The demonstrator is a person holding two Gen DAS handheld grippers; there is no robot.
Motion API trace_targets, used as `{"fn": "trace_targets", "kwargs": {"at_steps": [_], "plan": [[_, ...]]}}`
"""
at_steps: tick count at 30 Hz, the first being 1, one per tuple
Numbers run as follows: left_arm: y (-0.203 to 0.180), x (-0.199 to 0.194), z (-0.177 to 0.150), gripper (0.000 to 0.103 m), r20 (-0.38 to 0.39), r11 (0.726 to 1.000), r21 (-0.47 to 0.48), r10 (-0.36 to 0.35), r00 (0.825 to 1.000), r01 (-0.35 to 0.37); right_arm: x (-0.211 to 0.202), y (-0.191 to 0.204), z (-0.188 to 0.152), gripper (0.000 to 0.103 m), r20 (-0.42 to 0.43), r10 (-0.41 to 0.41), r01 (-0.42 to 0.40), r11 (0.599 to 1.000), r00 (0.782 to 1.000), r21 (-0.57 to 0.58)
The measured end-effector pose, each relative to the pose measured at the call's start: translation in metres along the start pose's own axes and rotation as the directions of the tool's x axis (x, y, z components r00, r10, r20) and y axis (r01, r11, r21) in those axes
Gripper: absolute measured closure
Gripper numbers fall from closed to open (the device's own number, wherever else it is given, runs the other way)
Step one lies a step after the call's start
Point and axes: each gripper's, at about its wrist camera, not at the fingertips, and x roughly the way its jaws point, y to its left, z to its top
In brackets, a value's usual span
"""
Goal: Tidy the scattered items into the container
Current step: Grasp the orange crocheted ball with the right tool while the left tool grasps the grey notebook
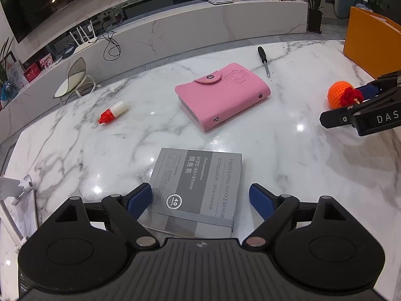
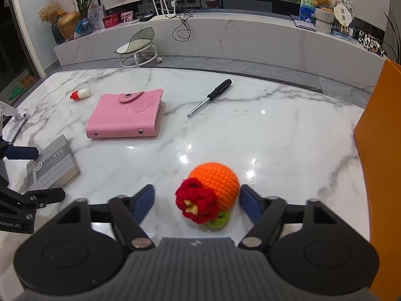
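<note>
A grey painting notebook (image 1: 198, 188) lies flat on the marble table (image 1: 288, 163). My left gripper (image 1: 200, 190) stands open around its near end; the left pad is close to its edge and the right pad is well clear. My right gripper (image 2: 197, 190) is open around a crocheted orange ball (image 2: 215, 178) with a red flower; the right pad is almost at the ball and the left pad is apart from it. A pink card holder (image 1: 223, 95), a black screwdriver (image 1: 263, 60) and a small red-capped bottle (image 1: 114, 111) lie farther out. The orange box (image 2: 381, 150) stands at the right.
A white folding stand (image 1: 22, 190) sits at the table's left edge. Beyond the far edge of the table are a small white chair (image 2: 137, 47) and a long marble cabinet (image 2: 250, 37). The orange box's wall rises close beside my right gripper.
</note>
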Motion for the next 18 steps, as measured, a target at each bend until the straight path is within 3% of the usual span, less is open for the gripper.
{"fn": "trace_targets", "kwargs": {"at_steps": [2, 5, 18], "plan": [[-0.0001, 0.0003, 0.0003, 0.002, 0.0, 1.0, -0.001, 0.0, 1.0, 0.0, -0.0005, -0.0006, 0.0008, 0.046, 0.001, 0.0, 0.0, 1.0, 1.0, -0.002], [-0.0005, 0.0004, 0.0003, 0.002, 0.001, 1.0, -0.001, 0.0, 1.0, 0.0, -0.001, -0.002, 0.0013, 0.052, 0.0, 0.006, -0.006, 1.0, 1.0, 0.001], [-0.0031, 0.0005, -0.0019, 0.0, 0.029, 1.0, -0.024, 0.011, 1.0, -0.011, -0.002, 0.0022, -0.0004, 0.054, -0.005, 0.018, -0.019, 1.0, 1.0, -0.024]]}}
